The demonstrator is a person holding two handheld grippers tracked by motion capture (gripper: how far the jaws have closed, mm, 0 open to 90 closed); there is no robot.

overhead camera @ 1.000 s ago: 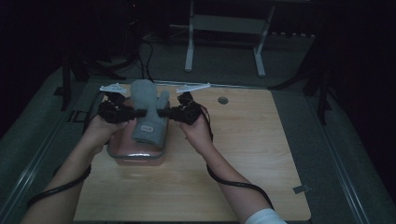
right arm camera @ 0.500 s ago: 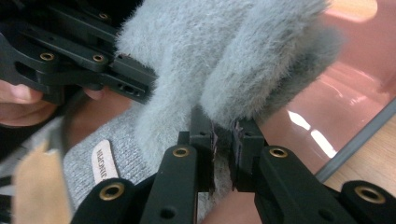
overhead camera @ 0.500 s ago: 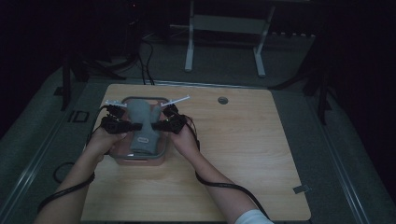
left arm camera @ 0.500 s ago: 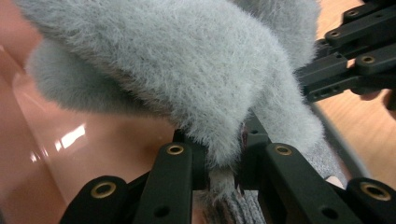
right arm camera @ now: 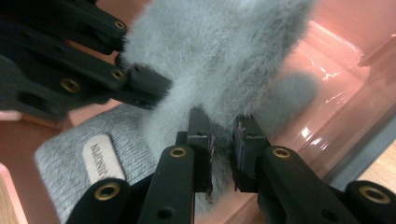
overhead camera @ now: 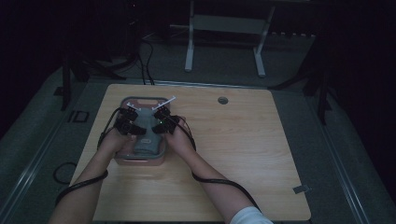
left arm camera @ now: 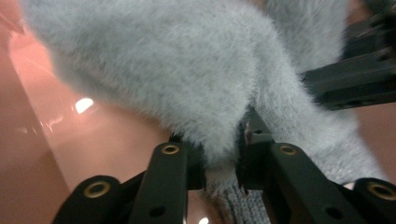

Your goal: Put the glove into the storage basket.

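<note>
A grey fluffy knit garment (overhead camera: 147, 136) lies in a clear pink box (overhead camera: 141, 162) on the left half of the wooden table (overhead camera: 243, 154). My left gripper (overhead camera: 135, 129) and right gripper (overhead camera: 157, 128) reach into the box from either side. In the left gripper view my left gripper (left arm camera: 219, 163) pinches a fold of the fluffy garment (left arm camera: 163, 60); its jaws have just been opening a little, with the fabric still between the pads. My right gripper (right arm camera: 222, 140) is shut on another fold of the garment (right arm camera: 219, 56). A cream label (right arm camera: 100, 158) sits on its ribbed part.
The pink box wall (right arm camera: 327, 79) rises close around both grippers. A round cable hole (overhead camera: 222, 100) lies in the table top at the back. Cables (overhead camera: 219, 179) trail from the grippers along the forearms. A white metal frame (overhead camera: 224, 28) stands on the floor beyond the table.
Both hands have come down with the grey garment, from above the pink box into it. The garment now rests inside the box.
</note>
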